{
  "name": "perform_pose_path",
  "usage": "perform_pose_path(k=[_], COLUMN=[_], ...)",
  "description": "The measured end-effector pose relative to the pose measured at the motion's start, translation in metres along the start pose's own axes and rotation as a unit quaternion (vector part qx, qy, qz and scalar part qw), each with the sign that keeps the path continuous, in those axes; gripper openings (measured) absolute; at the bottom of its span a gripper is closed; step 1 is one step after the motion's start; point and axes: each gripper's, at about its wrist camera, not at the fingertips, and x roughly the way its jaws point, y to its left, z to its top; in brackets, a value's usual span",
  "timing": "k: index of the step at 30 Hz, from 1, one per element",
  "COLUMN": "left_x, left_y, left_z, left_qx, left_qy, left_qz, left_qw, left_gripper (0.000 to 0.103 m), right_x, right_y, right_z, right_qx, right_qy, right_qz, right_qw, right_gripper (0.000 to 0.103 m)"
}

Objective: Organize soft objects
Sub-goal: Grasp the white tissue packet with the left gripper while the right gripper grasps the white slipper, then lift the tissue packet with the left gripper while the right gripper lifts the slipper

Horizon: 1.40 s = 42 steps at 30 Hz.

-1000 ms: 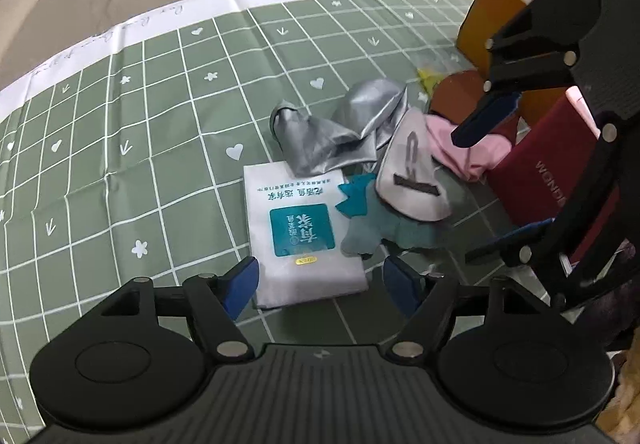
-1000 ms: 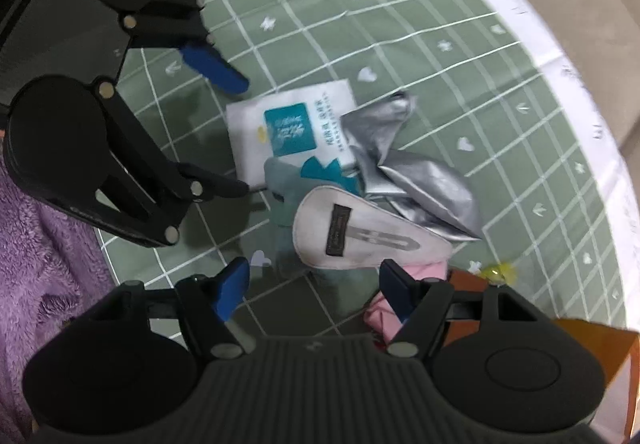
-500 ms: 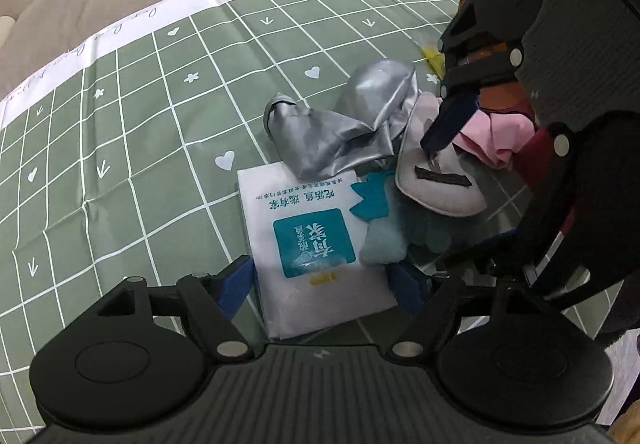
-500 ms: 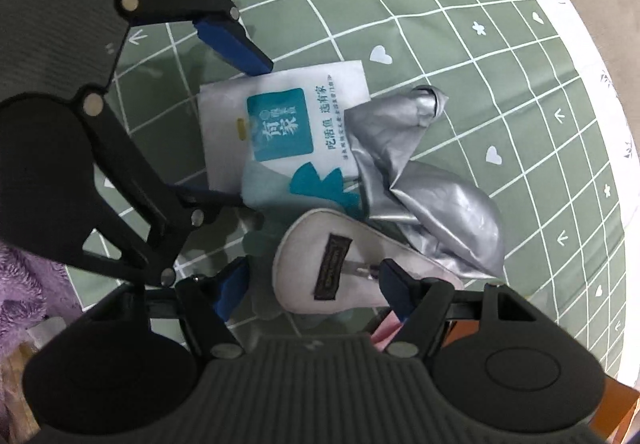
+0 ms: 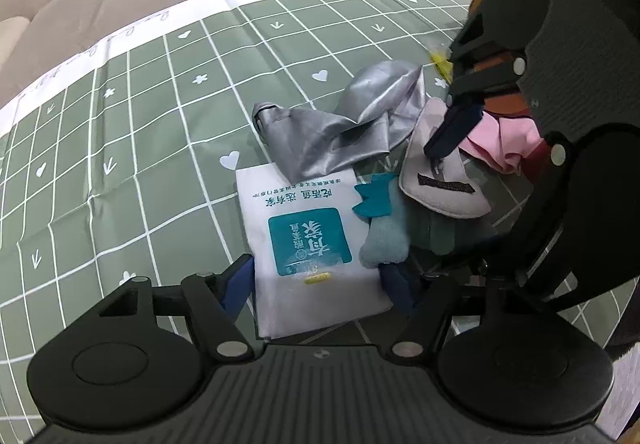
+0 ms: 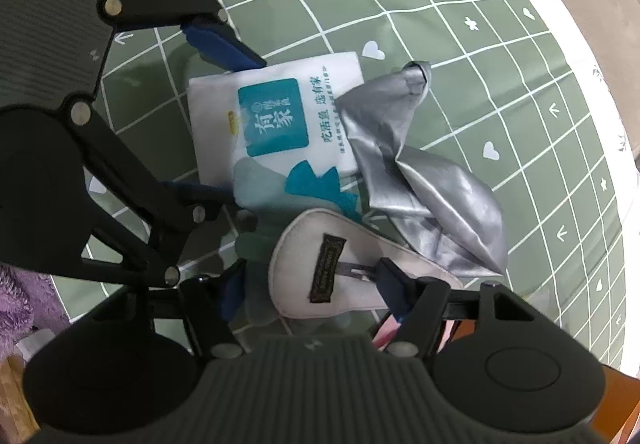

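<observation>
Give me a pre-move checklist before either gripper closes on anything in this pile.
1. Left gripper open, jaws on either side of the white packet: ok.
2. Right gripper open over the white padded pouch: ok.
3. Right gripper's fingertips around the pouch alone: not ok, the teal plush toy lies under the pouch near the left fingertip.
4. White packet free to lift: not ok, the silver fabric and the teal plush toy overlap its edges.
5. Grippers apart: cannot tell, they sit very close in both views.
6. Pink cloth out of the grasp: cannot tell, it lies right beside the pouch.
</observation>
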Motion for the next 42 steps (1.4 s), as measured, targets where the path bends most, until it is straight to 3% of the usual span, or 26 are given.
perform_pose_path(k=[7,10,11,14,17,31,42], left_x=[-0.006,-0.011,-0.014,-0.023,-0.034,-0.104,-0.161], left_y=[0.001,0.001,0.001,0.000,-0.006,-0.034,-0.086], left_z=[-0.005,-0.007,-0.008,-0.011,-0.014,-0.027,-0.013], left_qx=[-0.021,-0.030,-0.036,-0.053,-0.059,-0.082,-0.019], left_qy=[0.006,0.013,0.012,0.004,0.002,-0.013,-0.050], left_qz=[0.013,0.024,0.026,0.023,0.029,0.038,0.062], left_qw=[0.9997,0.9992,0.9990,0.9983,0.9978,0.9958,0.9967], left_gripper=[0.073,0.072,0.072,0.072,0.072,0.072,0.072], right_x=[-0.009,-0.015,-0.018,-0.032,-0.045,-0.114,-0.176], right_y=[0.008,0.017,0.022,0.038,0.046,0.085,0.097], right_z=[-0.007,-0.010,-0.012,-0.018,-0.025,-0.069,-0.121], right_qx=[0.002,-0.011,-0.018,-0.033,-0.023,-0.046,-0.060], right_qy=[-0.013,-0.022,-0.027,-0.047,-0.062,-0.111,-0.144], right_qz=[-0.019,-0.045,-0.054,-0.078,-0.062,-0.091,-0.150], right_qw=[1.000,0.999,0.998,0.995,0.996,0.989,0.976], right_gripper=[0.046,0.040,0.032,0.027,0.027,0.027,0.027])
